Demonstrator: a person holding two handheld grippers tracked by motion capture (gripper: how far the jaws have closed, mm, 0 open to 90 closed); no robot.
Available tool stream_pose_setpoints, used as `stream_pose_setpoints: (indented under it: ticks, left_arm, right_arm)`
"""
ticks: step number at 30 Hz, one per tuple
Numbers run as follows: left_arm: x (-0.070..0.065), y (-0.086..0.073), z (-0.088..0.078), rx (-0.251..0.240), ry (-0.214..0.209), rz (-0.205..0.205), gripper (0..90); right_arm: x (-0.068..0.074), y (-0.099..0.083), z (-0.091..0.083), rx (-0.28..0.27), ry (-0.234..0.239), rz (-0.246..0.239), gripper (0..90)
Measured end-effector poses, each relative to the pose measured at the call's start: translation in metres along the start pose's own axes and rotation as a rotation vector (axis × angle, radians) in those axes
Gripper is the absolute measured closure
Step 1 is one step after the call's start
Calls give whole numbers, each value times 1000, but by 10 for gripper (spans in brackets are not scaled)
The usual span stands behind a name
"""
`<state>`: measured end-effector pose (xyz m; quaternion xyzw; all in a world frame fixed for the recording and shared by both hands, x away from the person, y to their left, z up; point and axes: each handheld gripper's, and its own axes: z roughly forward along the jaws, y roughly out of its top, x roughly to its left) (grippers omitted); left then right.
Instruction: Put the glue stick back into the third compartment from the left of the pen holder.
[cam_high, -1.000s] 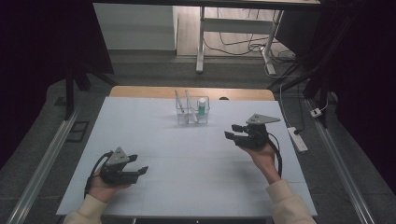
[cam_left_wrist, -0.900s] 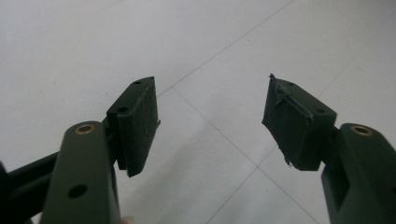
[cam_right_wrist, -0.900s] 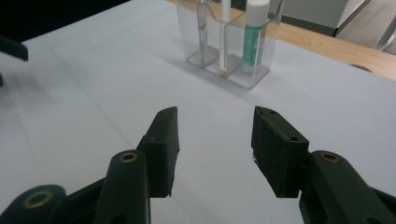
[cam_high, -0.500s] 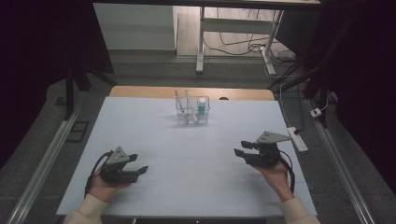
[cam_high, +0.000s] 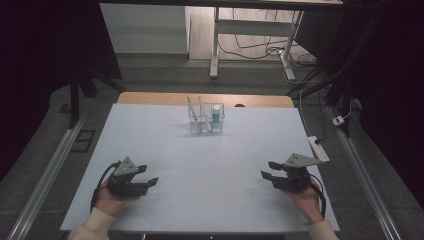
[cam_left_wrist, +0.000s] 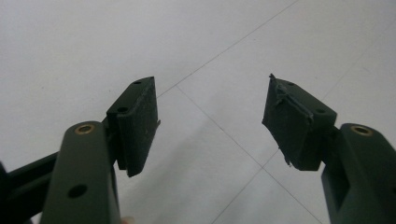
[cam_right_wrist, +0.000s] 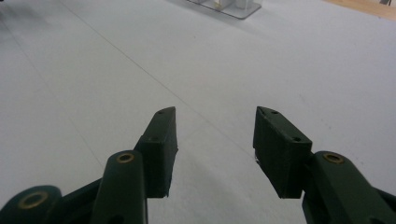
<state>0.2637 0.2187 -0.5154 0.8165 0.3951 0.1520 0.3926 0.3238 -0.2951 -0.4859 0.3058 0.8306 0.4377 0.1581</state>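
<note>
On the white table a clear holder stands at the far middle, with two thin sticks and a small green-capped bottle in it. My left gripper rests low at the near left, held in a hand, open with nothing between its jaws. My right gripper sits at the near right, pointing left across the table. It is open and holds nothing, and its jaws have just been opening a little. The holder's base peeks in at the top of the right gripper view.
A white power strip lies off the table's right edge with cables beyond. A wooden strip runs along the far edge. Metal rails flank both sides, and a desk frame stands on the floor behind.
My right gripper has moved right and toward me, coming down near the table's near-right corner. The left gripper has stayed put.
</note>
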Motion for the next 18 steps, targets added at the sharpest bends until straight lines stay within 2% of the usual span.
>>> stream_pose_setpoints:
  ticks: [7,18]
  left_arm:
    - [0,-1,-1,-2,1,-1,352]
    - [1,-1,-1,-1,0,0,353]
  right_arm:
    - [-4,-8,-3,6,-14,12,490]
    - [-4,-7,-2,10,-7,2,482]
